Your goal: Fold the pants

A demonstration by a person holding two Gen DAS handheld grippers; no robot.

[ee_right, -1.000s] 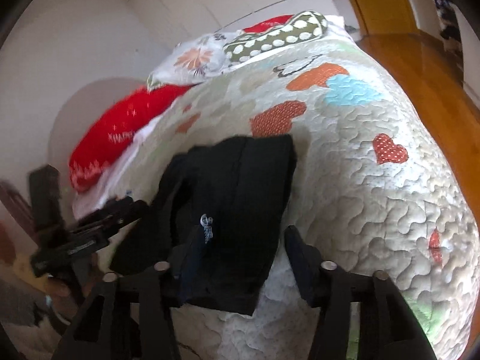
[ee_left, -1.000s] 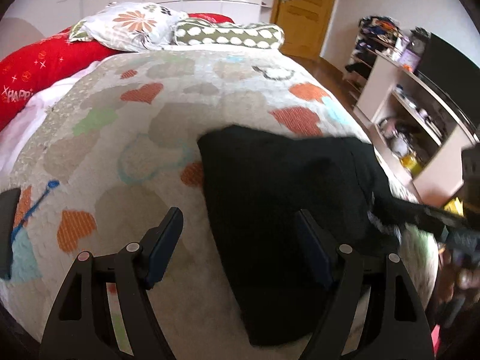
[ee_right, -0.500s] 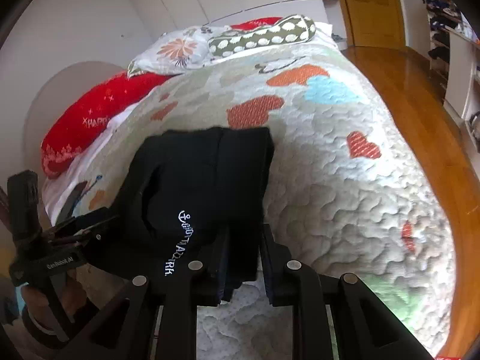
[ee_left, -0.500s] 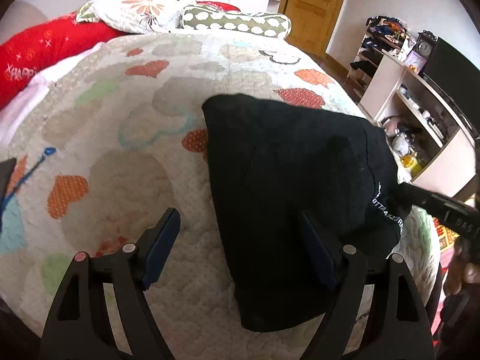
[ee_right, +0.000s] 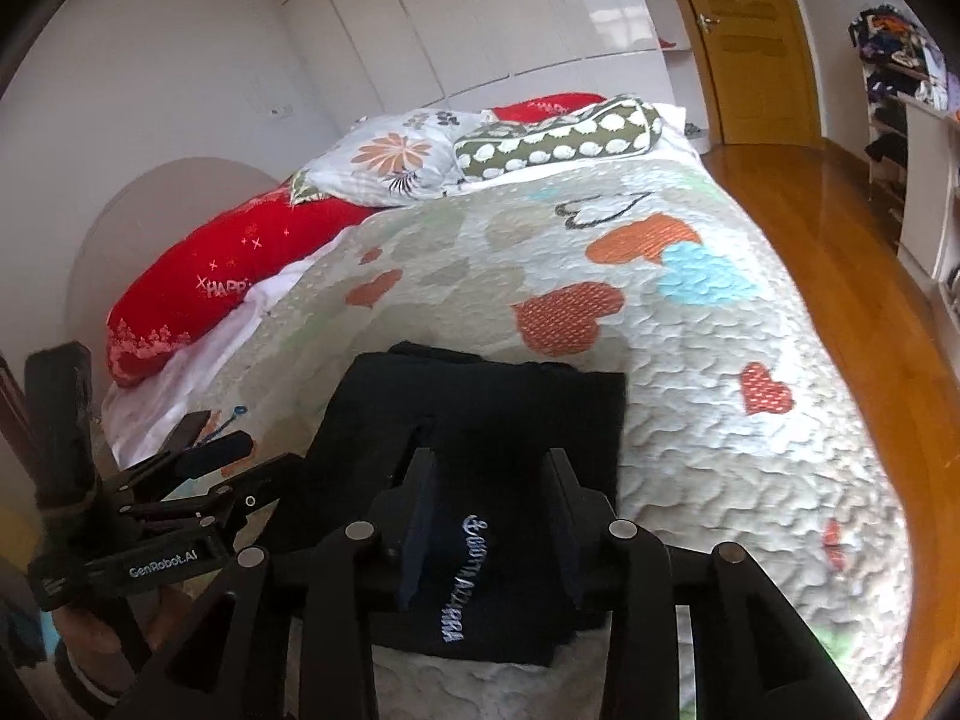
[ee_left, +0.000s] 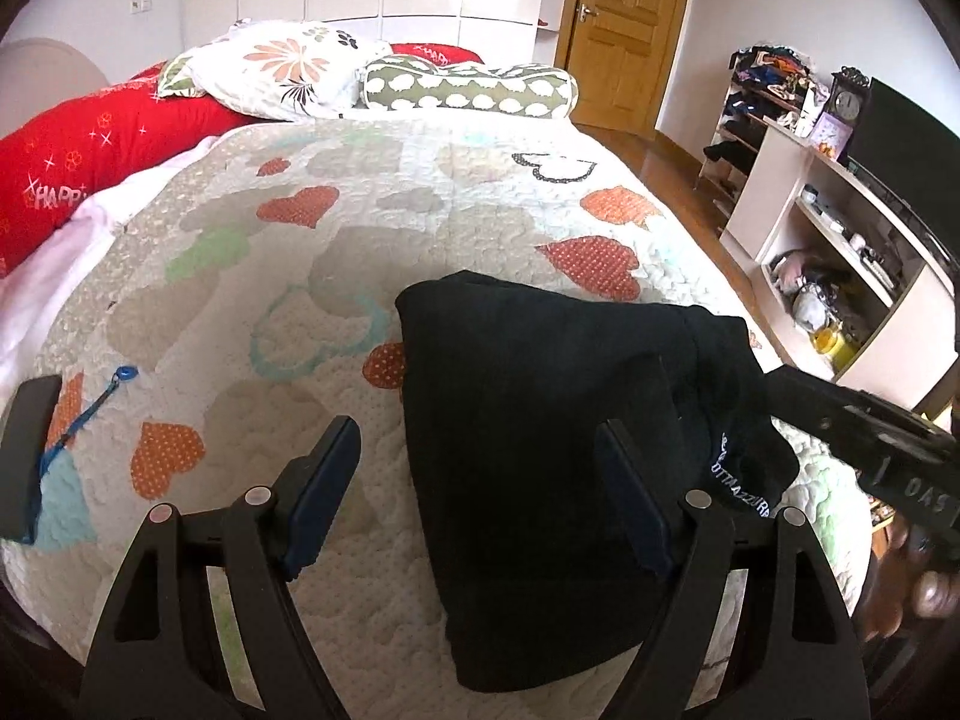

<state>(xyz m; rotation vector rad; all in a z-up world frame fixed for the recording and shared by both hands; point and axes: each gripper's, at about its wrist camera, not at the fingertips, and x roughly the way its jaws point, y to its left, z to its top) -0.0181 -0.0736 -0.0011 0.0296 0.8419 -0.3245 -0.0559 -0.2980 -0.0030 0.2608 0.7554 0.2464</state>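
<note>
The black pants lie folded in a compact bundle on the heart-patterned quilt near the bed's foot; white lettering shows on one edge. My left gripper is open and empty, one finger over the quilt, the other over the pants. My right gripper is open, its fingers on either side of the lettered edge of the pants. The right gripper also shows at the right edge of the left wrist view, and the left gripper shows at the lower left of the right wrist view.
Red, floral and dotted pillows lie at the bed's head. A dark flat object and a blue cord lie at the quilt's left edge. Shelves and a TV stand to the right, across wooden floor.
My right gripper, shut on the pants' edge half a second ago, has opened and let go. The pants now rest flat on the quilt. Both grippers have drawn back a little.
</note>
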